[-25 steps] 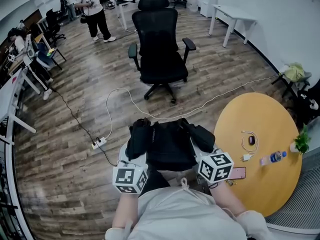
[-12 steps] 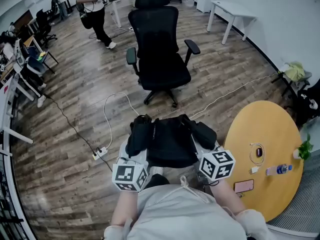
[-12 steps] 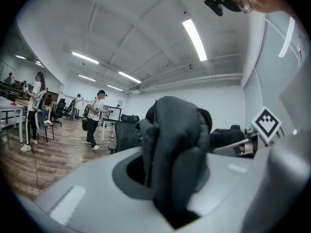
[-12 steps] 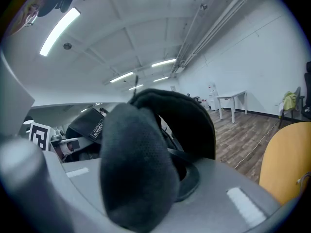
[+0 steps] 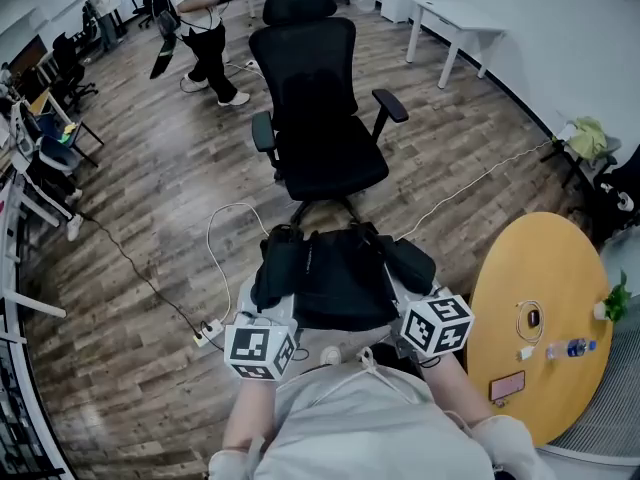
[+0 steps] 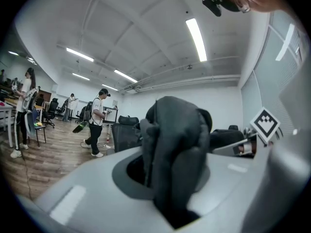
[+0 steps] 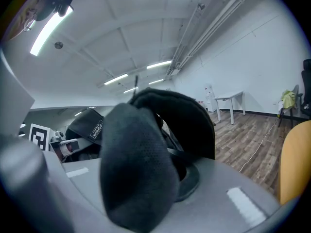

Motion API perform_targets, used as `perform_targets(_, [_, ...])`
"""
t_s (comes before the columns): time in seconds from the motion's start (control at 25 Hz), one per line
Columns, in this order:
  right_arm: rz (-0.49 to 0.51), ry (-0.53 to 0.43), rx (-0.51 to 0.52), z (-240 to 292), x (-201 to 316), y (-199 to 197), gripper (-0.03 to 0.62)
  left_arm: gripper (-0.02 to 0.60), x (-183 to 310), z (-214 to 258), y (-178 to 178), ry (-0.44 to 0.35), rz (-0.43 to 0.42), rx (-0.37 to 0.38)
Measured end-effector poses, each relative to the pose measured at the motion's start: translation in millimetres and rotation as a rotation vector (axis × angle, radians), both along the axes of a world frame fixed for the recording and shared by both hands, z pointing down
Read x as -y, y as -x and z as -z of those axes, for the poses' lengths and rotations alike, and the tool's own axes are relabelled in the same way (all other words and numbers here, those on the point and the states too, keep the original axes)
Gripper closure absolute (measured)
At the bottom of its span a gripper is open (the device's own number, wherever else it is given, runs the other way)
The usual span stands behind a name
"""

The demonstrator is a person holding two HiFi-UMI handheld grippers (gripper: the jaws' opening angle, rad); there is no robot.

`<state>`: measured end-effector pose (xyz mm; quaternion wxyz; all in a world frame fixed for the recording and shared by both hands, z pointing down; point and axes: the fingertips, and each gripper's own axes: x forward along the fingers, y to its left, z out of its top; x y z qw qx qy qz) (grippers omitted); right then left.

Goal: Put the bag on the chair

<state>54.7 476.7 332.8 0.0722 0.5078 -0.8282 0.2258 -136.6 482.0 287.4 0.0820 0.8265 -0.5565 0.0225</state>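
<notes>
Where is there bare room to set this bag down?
The chair seat is bare between its armrests. The floor left of it is open but for a white cable. The table is bare toward the chair; a phone and bottle crowd its far side.

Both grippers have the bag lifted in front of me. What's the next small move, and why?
Probably carry the black fabric backpack forward a little, until it hangs over the seat of the black mesh office chair. The left gripper and right gripper are each shut on a padded part of the backpack, so the hold looks secure. In the head view the backpack is short of the seat.
</notes>
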Motion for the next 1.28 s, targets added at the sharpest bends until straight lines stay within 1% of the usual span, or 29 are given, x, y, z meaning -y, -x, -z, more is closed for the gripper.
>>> perform_targets(0.24, [0.014,0.034,-0.01,-16.0,43.3,6.6,0.557,0.514,40.1,-17.1,7.3,0.031,0.008,-0.016])
perform_targets(0.4, [0.046,0.069,-0.001,-28.9,81.3,7.2,0.557,0.514,72.4,-28.6,7.3,0.067,0.036,-0.012])
perform_targets(0.56, [0.092,0.083,0.019,-38.4,129.5,5.7,0.557,0.514,113.9,-34.2,4.4,0.081,0.076,0.004])
perform_targets(0.88, [0.165,0.082,0.031,-37.7,265.8,-19.1,0.557,0.514,239.2,-34.0,-22.5,0.093,0.144,0.008])
perform_targets(1.12, [0.198,0.076,0.028,-37.4,366.6,-54.5,0.557,0.514,336.1,-37.5,-58.0,0.096,0.174,-0.005])
perform_targets(1.28, [0.208,0.086,0.018,-41.0,423.0,-75.1,0.557,0.514,391.2,-46.2,-78.2,0.118,0.184,-0.021])
